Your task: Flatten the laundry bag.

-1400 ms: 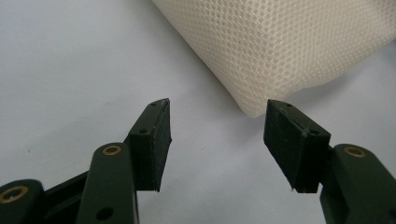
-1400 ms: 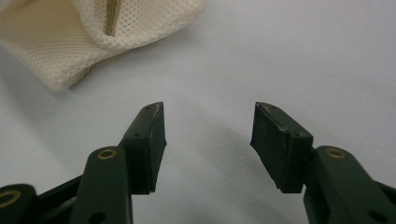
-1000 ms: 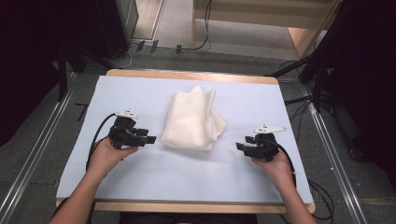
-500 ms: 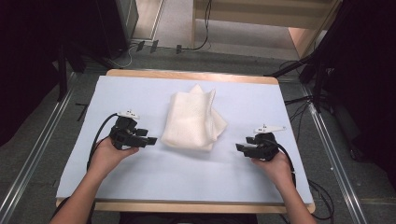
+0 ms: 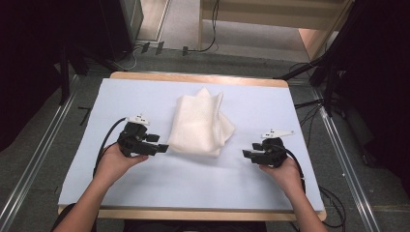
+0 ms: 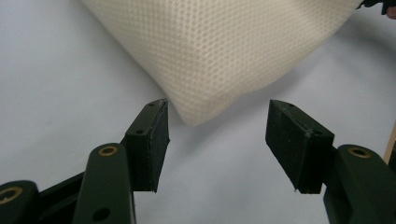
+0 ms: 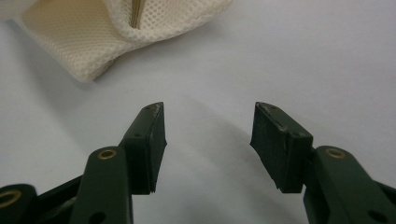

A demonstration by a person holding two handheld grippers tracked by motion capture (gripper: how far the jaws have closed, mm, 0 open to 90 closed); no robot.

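Observation:
A cream mesh cloth [image 5: 200,123], folded, lies in the middle of the pale blue mat [image 5: 193,188]. My left gripper [image 5: 162,148] rests on the mat just left of the cloth's near left corner, pointing at it. In the left gripper view, that corner [image 6: 224,46] reaches in between the tips of the open left gripper [image 6: 217,112], and the pads do not press on it; the jaws have just been opening. My right gripper [image 5: 246,154] sits apart, right of the cloth. It is open with nothing between its fingers [image 7: 208,112], its jaws having just closed a little. The cloth [image 7: 93,32] lies beyond its left jaw.
The mat covers a wooden table [image 5: 193,79], whose edge shows at the back and front. Black cables [image 5: 104,147] trail from both grippers. Metal rails [image 5: 29,164] and floor cables flank the table, with dark equipment at both back corners.

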